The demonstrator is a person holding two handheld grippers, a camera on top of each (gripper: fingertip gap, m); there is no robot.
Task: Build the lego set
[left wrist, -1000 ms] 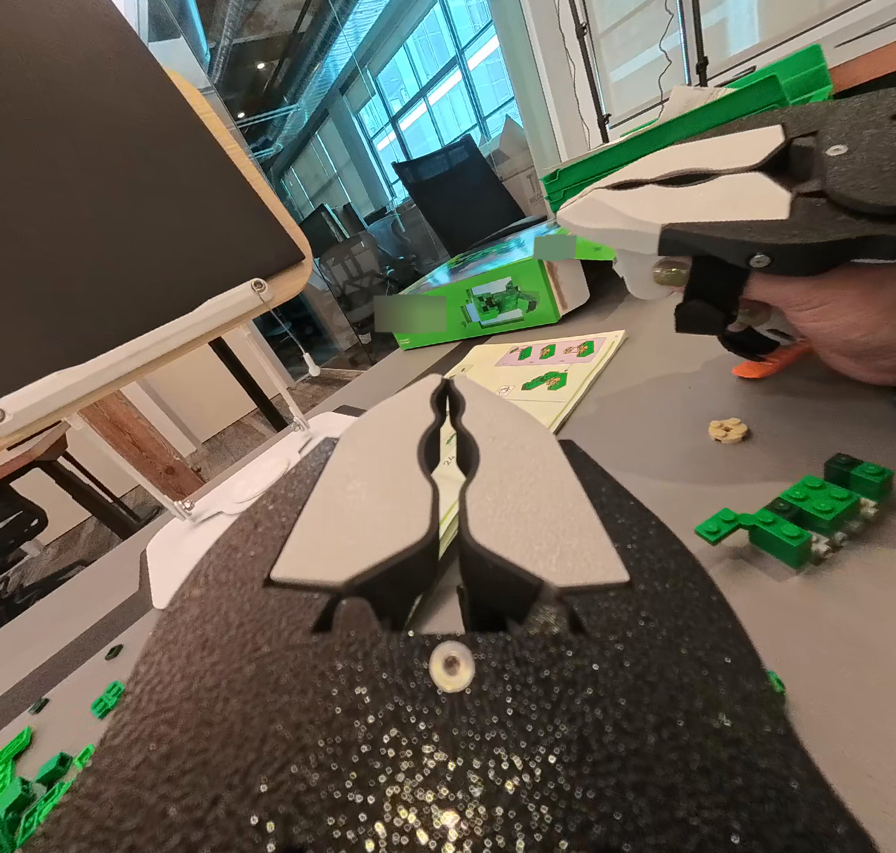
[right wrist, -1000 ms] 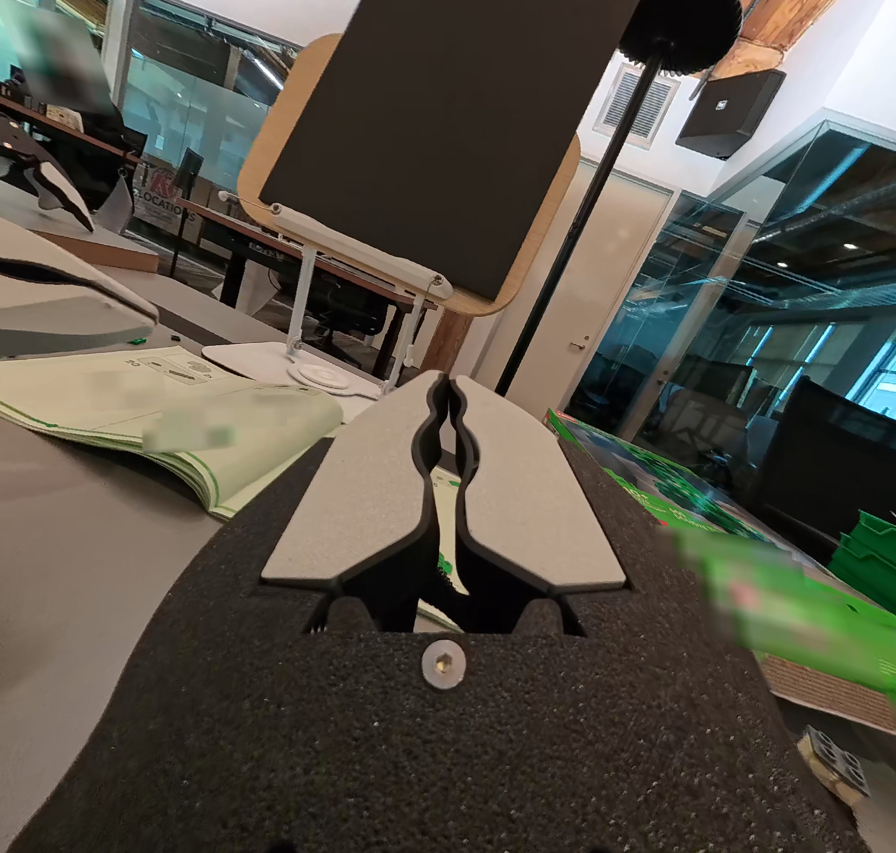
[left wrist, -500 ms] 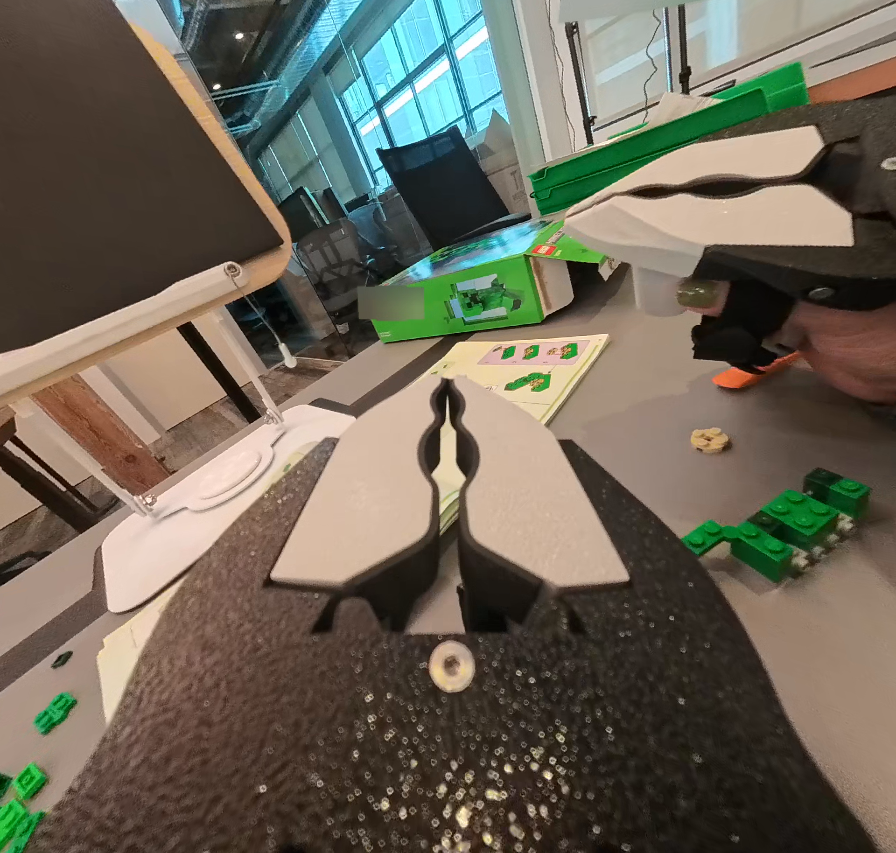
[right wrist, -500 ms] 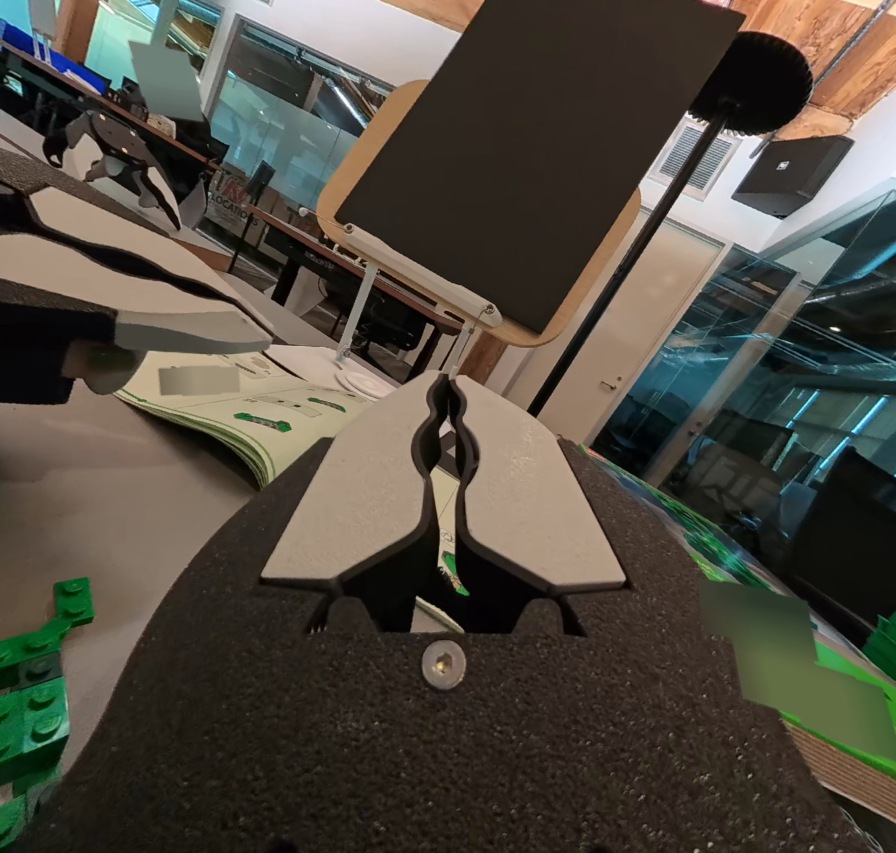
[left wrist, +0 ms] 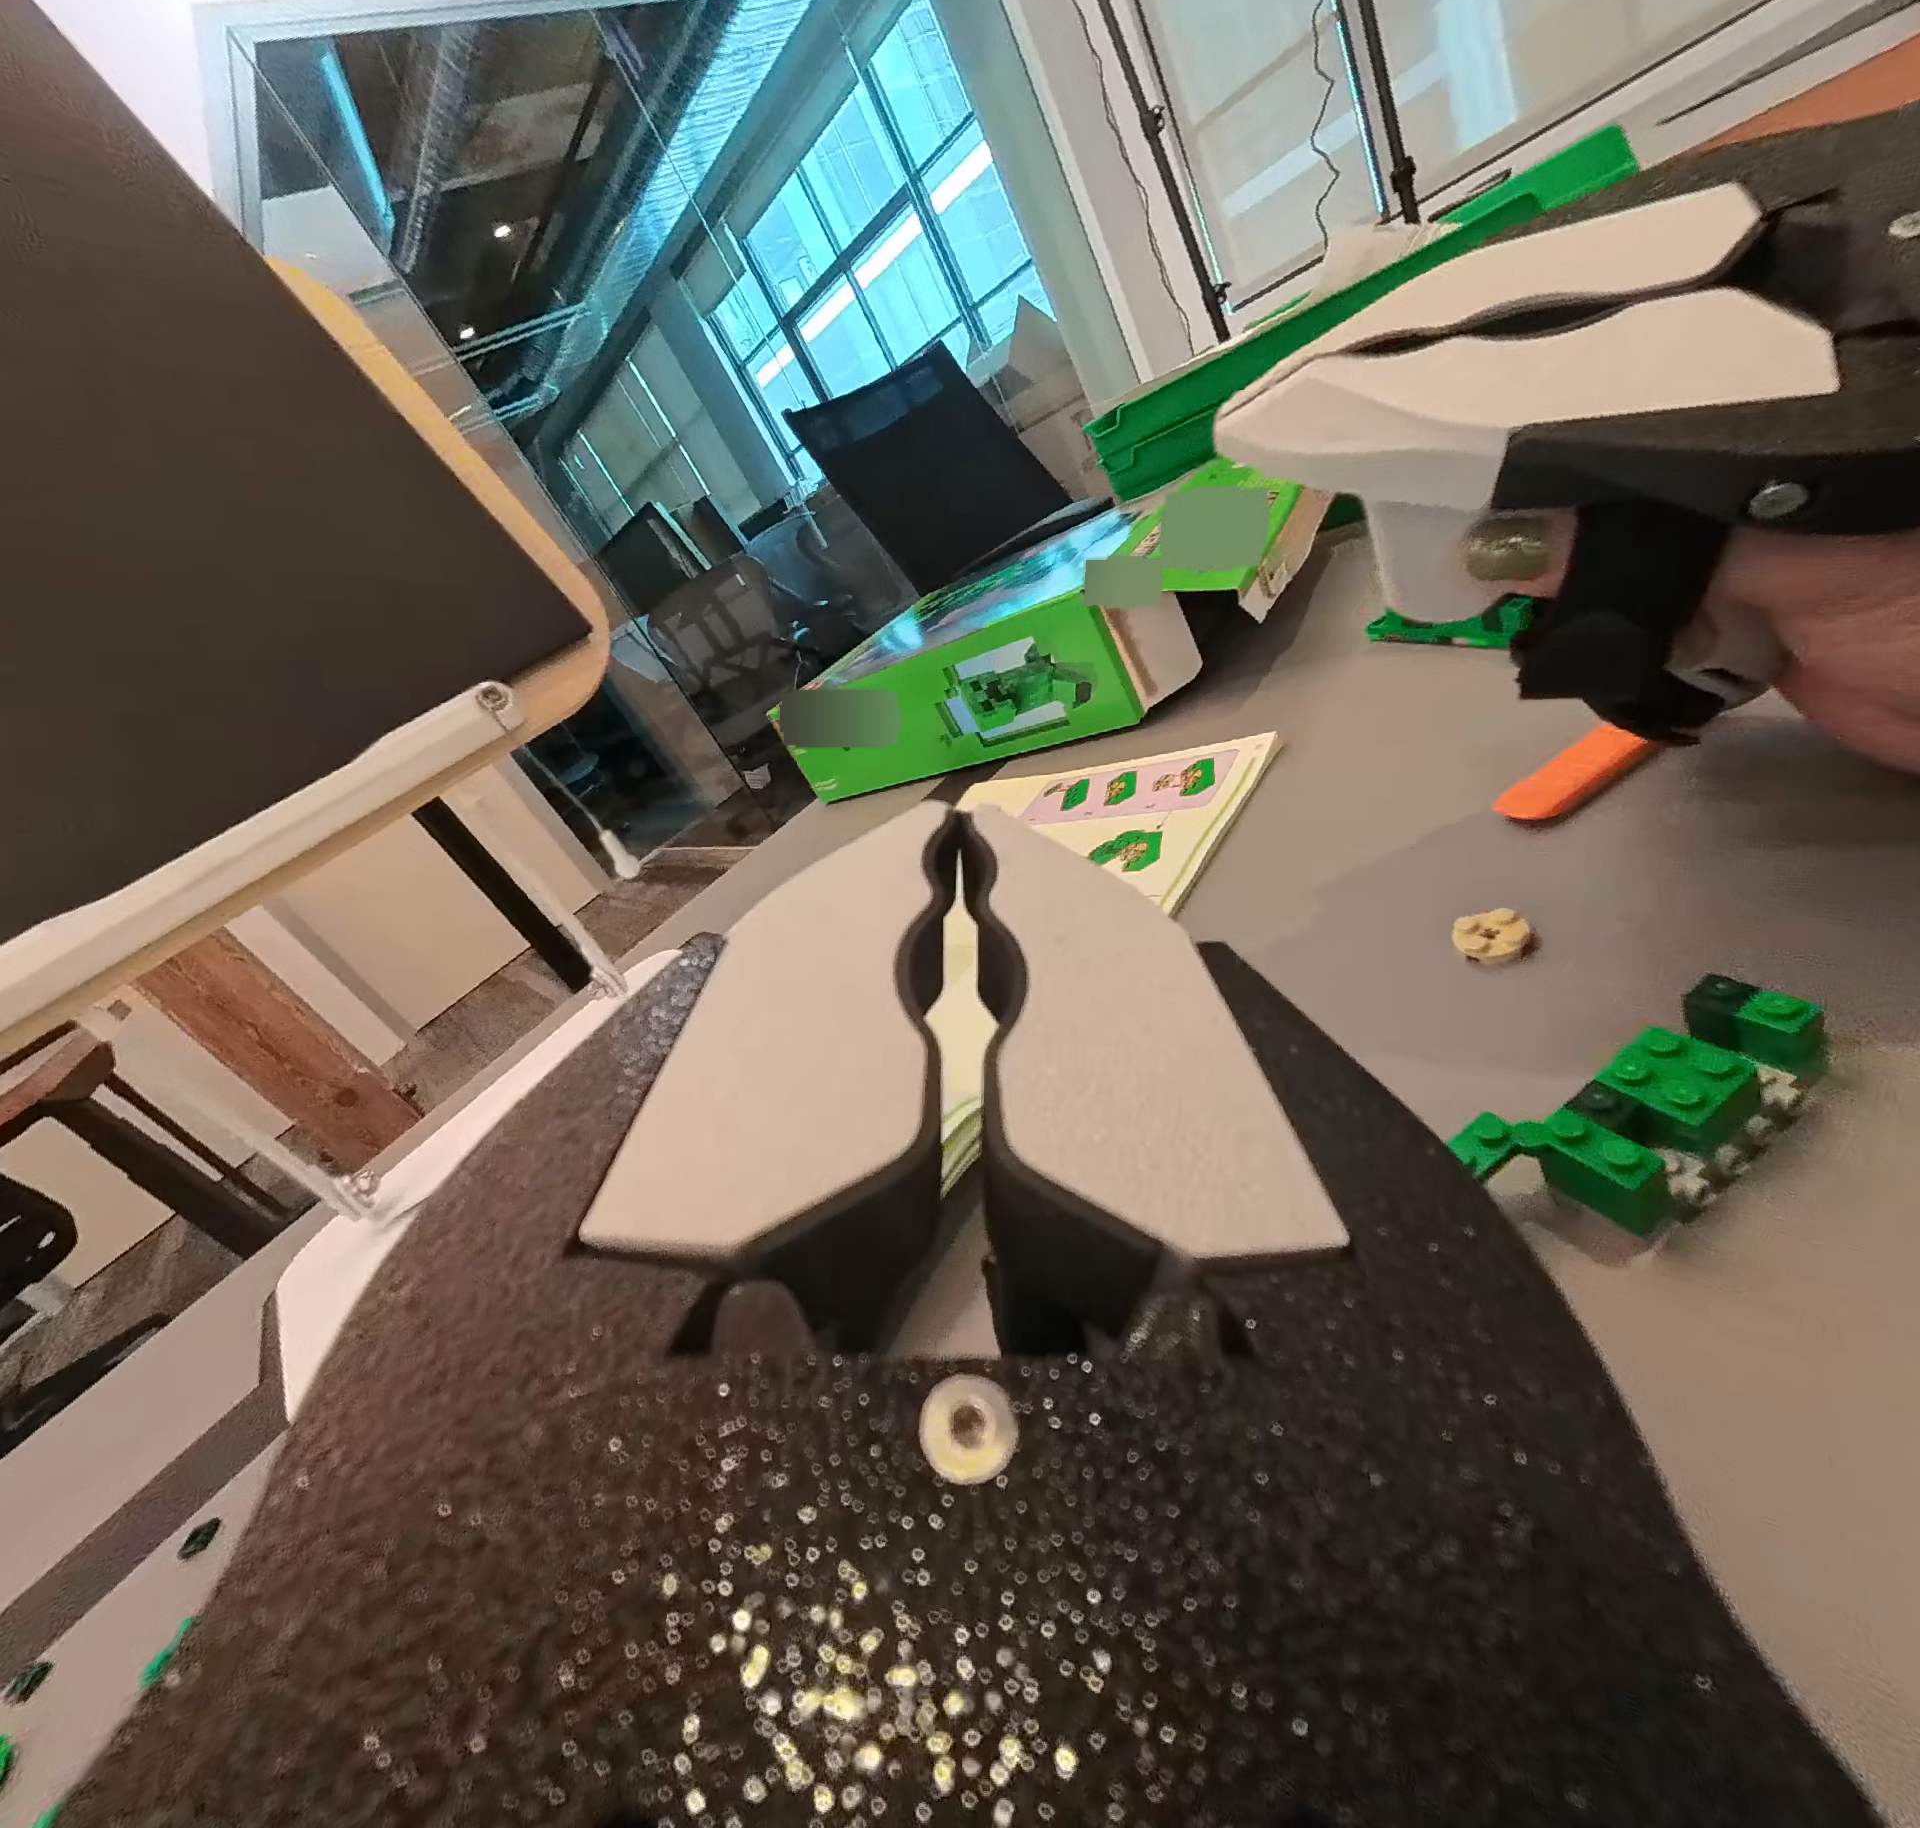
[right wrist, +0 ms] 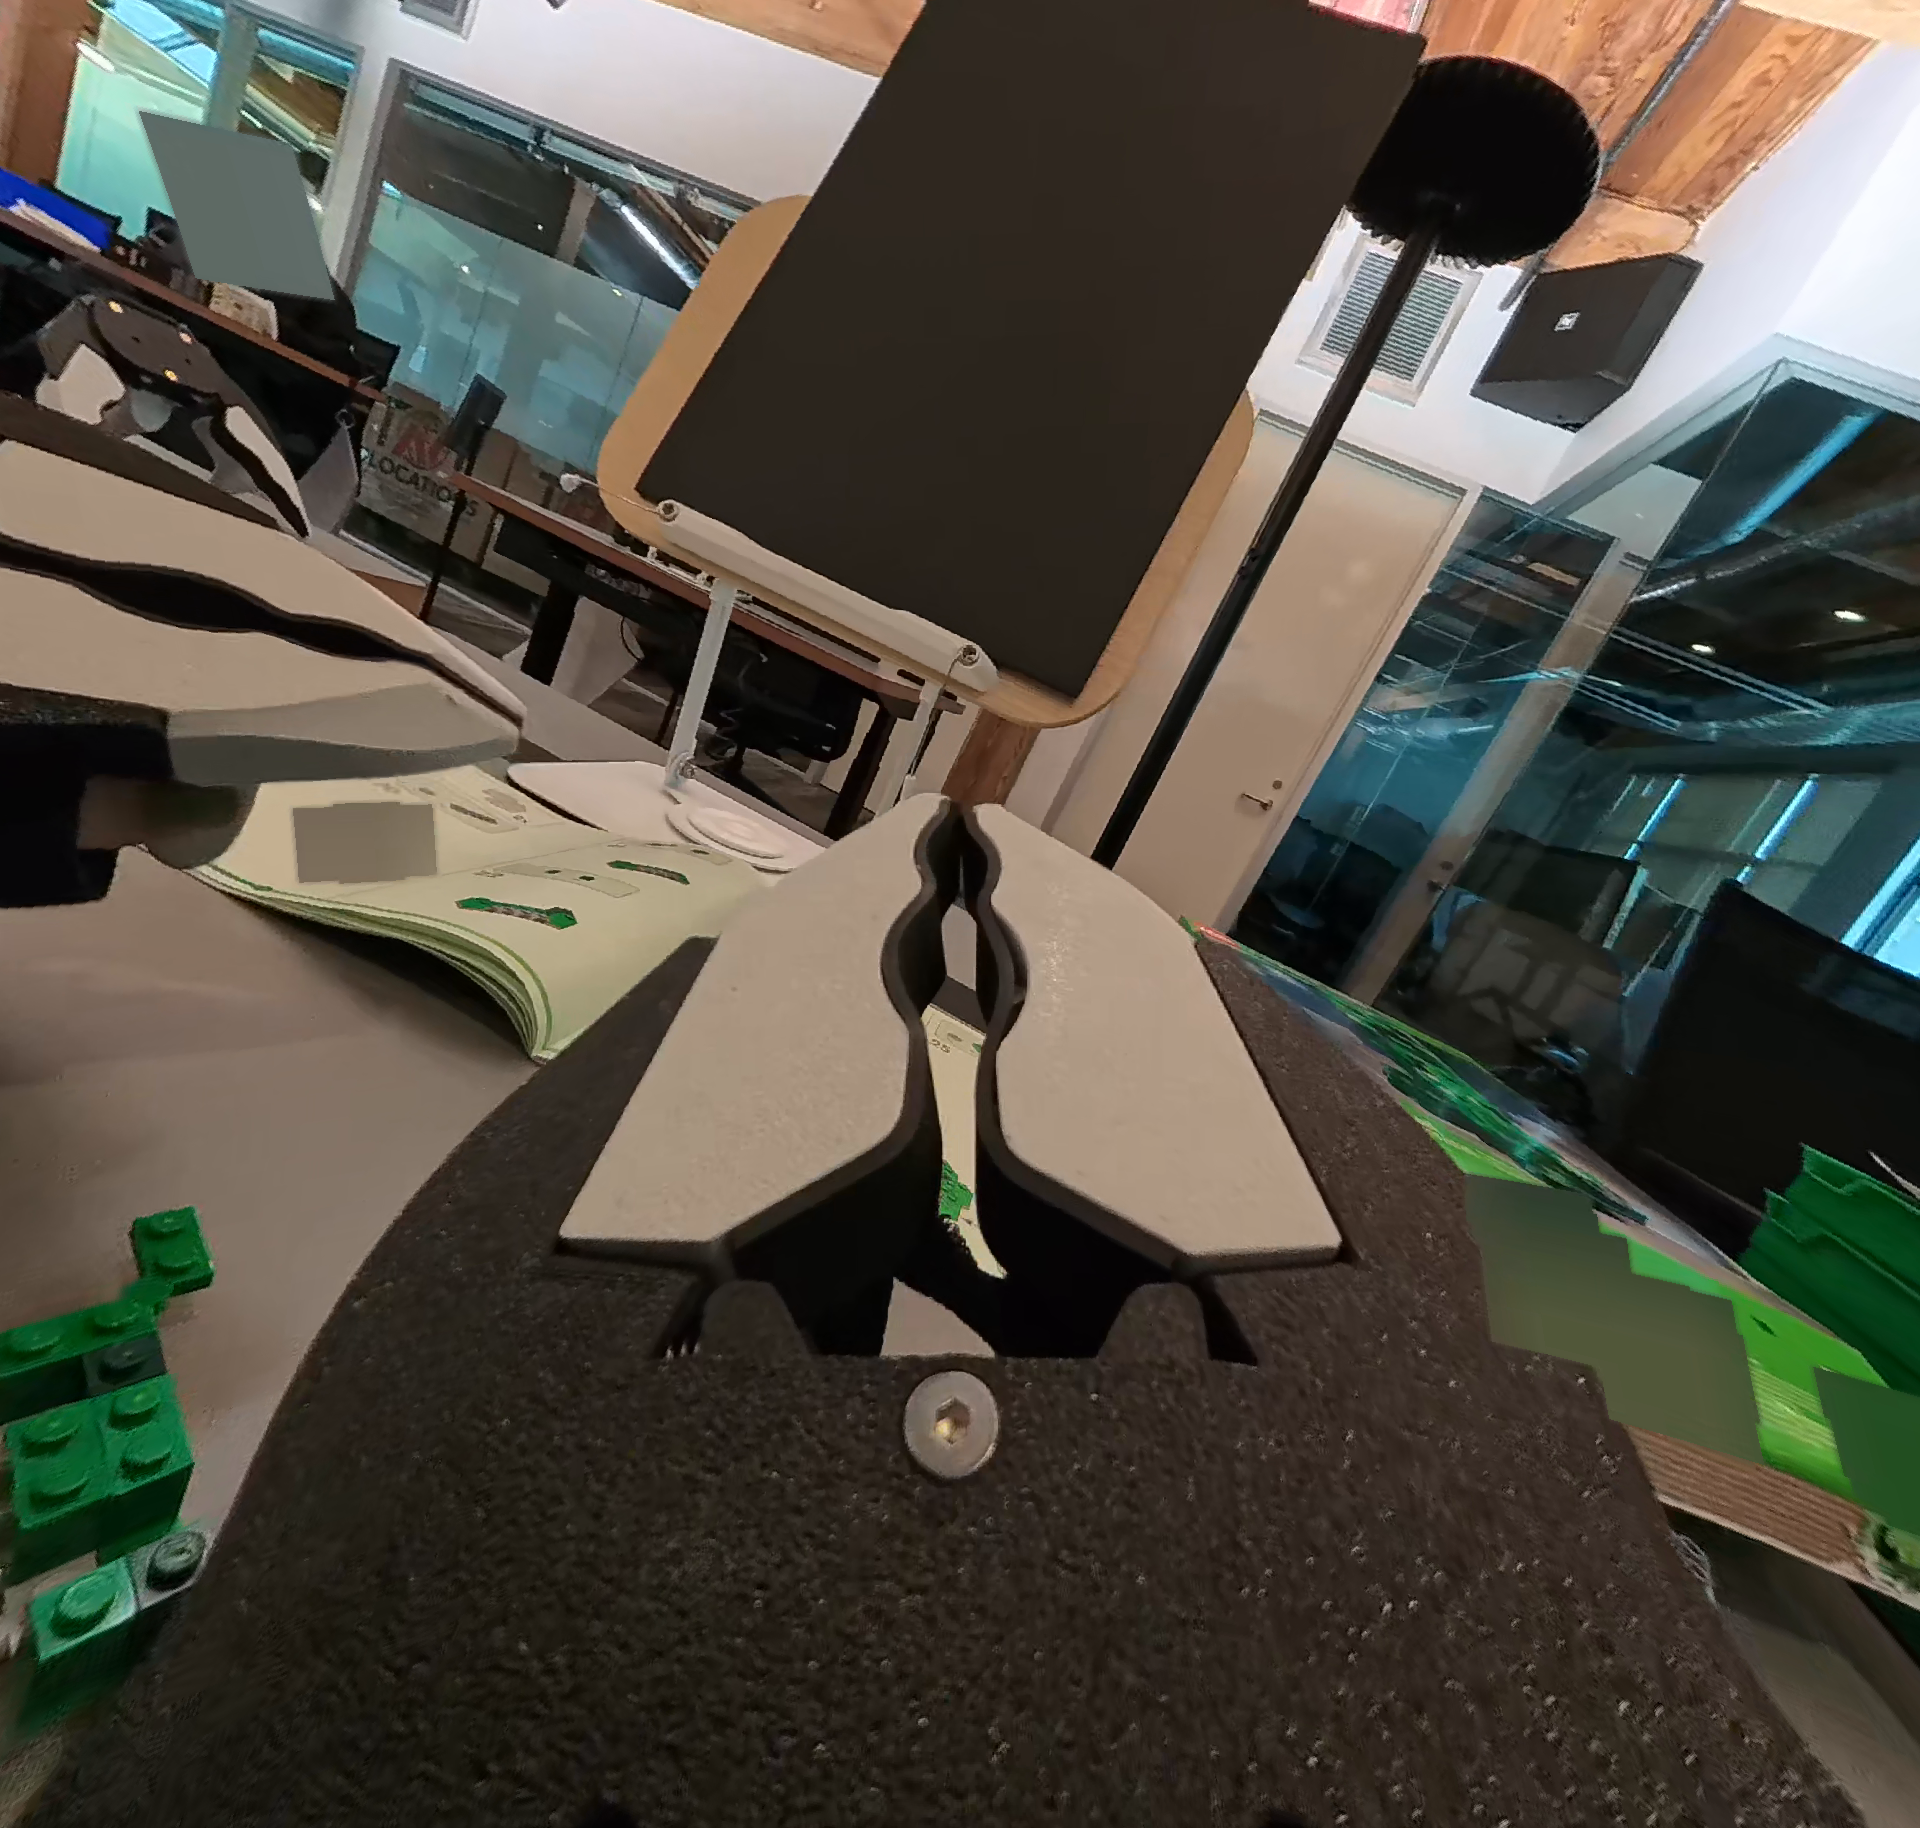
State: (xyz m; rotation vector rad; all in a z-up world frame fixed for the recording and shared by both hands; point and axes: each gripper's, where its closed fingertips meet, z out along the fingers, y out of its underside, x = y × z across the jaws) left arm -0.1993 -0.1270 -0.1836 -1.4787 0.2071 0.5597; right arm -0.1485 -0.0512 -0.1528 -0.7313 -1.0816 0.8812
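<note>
A partly built green lego assembly (left wrist: 1683, 1113) lies on the grey table (left wrist: 1714, 1363), to the right of my left gripper (left wrist: 961, 820), which is shut and empty. The assembly also shows at the lower left of the right wrist view (right wrist: 94, 1415). My right gripper (right wrist: 956, 812) is shut and empty. It hovers above the table, also seen at the upper right of the left wrist view (left wrist: 1247, 407). A small tan round piece (left wrist: 1494, 935) lies beyond the assembly. The open instruction booklet (left wrist: 1143, 822) lies ahead of both grippers (right wrist: 468, 905).
An orange flat tool (left wrist: 1569, 786) lies under the right hand. A green set box (left wrist: 987, 698) and green trays (left wrist: 1153, 438) stand at the back. A dark tablet on a white stand (right wrist: 997, 324) rises at the table's far edge. Loose green pieces (left wrist: 166, 1653) lie at lower left. Some 10 centimeters of space lies between my two pairs of fingers. From either gripper's tips it is about 12 centimeters to the small tan round piece (left wrist: 1494, 935).
Both grippers stayed shut. The right wrist view pulled back and left, bringing the green assembly into its lower left corner. The left view shifted slightly; the orange tool now shows more fully.
</note>
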